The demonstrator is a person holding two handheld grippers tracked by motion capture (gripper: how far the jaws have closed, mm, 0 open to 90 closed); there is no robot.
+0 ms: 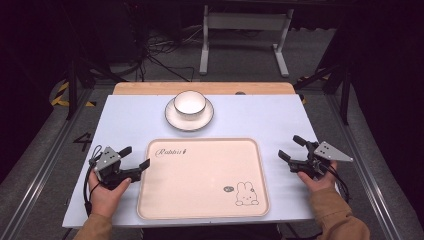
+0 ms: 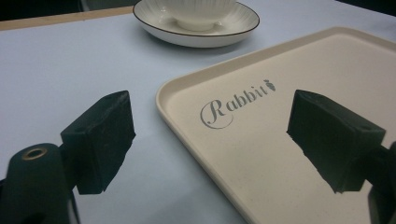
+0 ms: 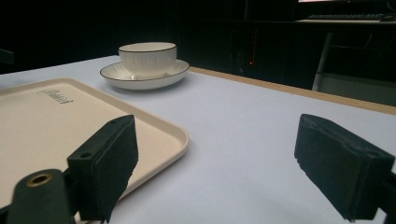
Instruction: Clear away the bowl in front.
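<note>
the room around is dark, with a grey floor, black cables and a white metal frame [image 1: 245, 37] standing behind the surface [image 1: 130, 120], which is pale blue-white with a wooden strip along its far edge. on the surface, in the near middle, lies a cream tray [image 1: 202, 212] printed with the word "rabbit" and a small rabbit drawing; nothing lies in it. beyond the tray's far edge, apart from it, a white ribbed bowl [image 1: 189, 102] with a dark rim sits on a matching saucer [image 1: 175, 119]. the person's forearms come in from the near edge, one to each side of the tray. the left hand-held gripper [image 1: 136, 156] is held low just off the tray's left edge, pointing toward the tray's far left corner; its jaws stand wide apart with nothing between them, one over the bare surface and one over the tray. the right hand-held gripper [image 1: 291, 147] hovers near the tray's right edge, apart from it, angled inward toward the bowl, its jaws likewise spread wide and gripping nothing.
</note>
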